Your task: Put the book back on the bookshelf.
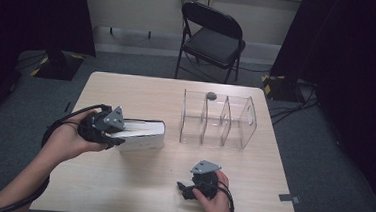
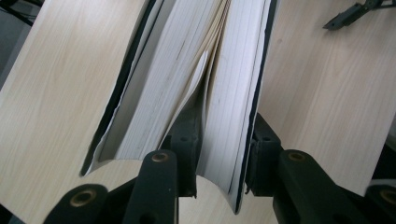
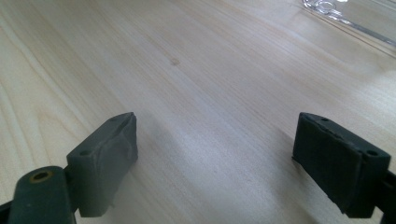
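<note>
The left gripper (image 1: 116,131) lies level at the table's left side, its jaws clamped together on a thick sheaf of pages, forearm angling in from the lower left. The right gripper (image 1: 186,190) rests low near the front edge, jaws spread wide apart, nothing between them.

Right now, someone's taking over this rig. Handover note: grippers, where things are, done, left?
Left gripper: shut on part of the book; one jaw sits between the pages, the other outside the cover.
Right gripper: open, holding nothing, resting low on the table near the front edge.
Clear divided organizer: upright at centre right, slots look empty.
Done: book gripped.
Left: probably stand the book in an organizer slot; the page grip looks uneven, so check it first.
</note>
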The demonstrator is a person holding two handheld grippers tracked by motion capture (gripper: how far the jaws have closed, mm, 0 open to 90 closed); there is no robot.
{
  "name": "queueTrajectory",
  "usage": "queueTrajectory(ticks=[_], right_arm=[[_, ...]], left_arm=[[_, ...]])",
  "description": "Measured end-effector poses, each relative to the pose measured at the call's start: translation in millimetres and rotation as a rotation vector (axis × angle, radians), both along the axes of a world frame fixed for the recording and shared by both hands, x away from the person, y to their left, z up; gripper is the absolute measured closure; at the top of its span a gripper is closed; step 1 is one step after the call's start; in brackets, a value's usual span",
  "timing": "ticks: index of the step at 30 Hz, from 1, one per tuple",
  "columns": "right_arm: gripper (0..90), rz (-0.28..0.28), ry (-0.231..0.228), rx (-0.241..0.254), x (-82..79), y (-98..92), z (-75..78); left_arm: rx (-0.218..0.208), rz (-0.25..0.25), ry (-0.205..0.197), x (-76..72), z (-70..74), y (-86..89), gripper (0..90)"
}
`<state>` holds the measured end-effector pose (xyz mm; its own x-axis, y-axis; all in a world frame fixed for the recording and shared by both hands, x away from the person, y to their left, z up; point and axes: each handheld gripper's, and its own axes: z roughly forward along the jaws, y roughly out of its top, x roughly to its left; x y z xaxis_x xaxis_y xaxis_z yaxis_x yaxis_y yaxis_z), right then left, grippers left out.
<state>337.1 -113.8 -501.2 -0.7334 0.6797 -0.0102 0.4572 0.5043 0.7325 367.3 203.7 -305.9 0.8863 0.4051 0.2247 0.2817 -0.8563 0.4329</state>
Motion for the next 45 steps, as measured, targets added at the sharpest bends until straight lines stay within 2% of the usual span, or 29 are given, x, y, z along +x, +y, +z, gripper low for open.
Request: queueTrajectory(ticks=[2,7,8,9,13,15,18,23,24,28,31,37,38,39,40,41,42,45], right_arm=[[13.0,0.0,0.0,0.001,0.0,0.0,0.0],[13.0,0.0,0.001,0.001,0.0,0.0,0.0],[13.0,0.001,-0.001,0.001,0.2,-0.1,-0.1],[13.0,0.001,-0.001,0.001,0.2,-0.1,-0.1],[13.0,0.001,-0.001,0.001,0.2,-0.1,-0.1],[13.1,0.0,0.0,0.001,0.1,-0.1,-0.1],[13.1,-0.001,0.002,0.002,0.0,0.0,0.0],[13.1,0.0,0.0,0.003,0.2,-0.1,-0.1],[13.1,0.0,0.0,0.003,0.2,-0.1,-0.1],[13.1,0.0,0.002,0.003,0.1,-0.1,0.0],[13.1,0.001,0.0,0.003,0.2,-0.1,-0.1],[13.0,0.0,0.0,0.002,0.2,-0.1,-0.1],[13.1,0.0,0.001,0.001,0.1,-0.1,0.0],[13.0,0.0,0.002,0.001,0.1,-0.2,0.0],[13.0,0.0,0.003,0.003,0.1,-0.1,0.0],[13.0,-0.001,0.002,0.0,0.1,-0.1,0.1],[12.8,0.004,-0.001,0.001,0.4,-0.2,0.0],[12.6,0.006,0.001,0.003,0.5,-0.1,-0.1]], left_arm=[[0.017,-0.006,0.005,2.0,1.4,-0.6,69.4],[0.021,0.019,0.004,3.7,1.7,-2.7,68.5],[0.046,0.015,0.003,4.0,2.5,-3.4,68.5],[0.048,0.019,0.004,4.5,2.4,-4.0,68.7],[0.068,0.021,0.017,6.6,4.5,-5.7,68.7],[0.061,0.034,0.023,6.8,4.3,-6.5,68.8],[0.078,0.021,0.041,8.2,5.7,-6.8,69.5],[0.078,0.03,0.04,4.8,5.0,-10.7,70.9],[0.095,0.017,0.044,5.1,6.0,-11.1,71.3],[0.096,0.014,0.04,0.7,6.3,-14.9,72.6],[0.116,0.001,0.034,-3.4,7.6,-16.6,73.7],[0.106,-0.031,0.052,-12.9,9.6,-10.2,73.8],[0.087,-0.026,0.056,-15.0,8.9,-9.3,73.8],[0.091,-0.038,0.055,-17.0,9.6,-7.4,73.8],[0.077,-0.04,0.061,-19.2,9.0,-6.6,73.8],[0.088,-0.054,0.064,-20.4,10.0,-5.3,73.8],[0.076,-0.055,0.066,-22.3,9.7,-4.4,73.8],[0.078,-0.077,0.062,-26.6,10.1,-2.4,73.8]])
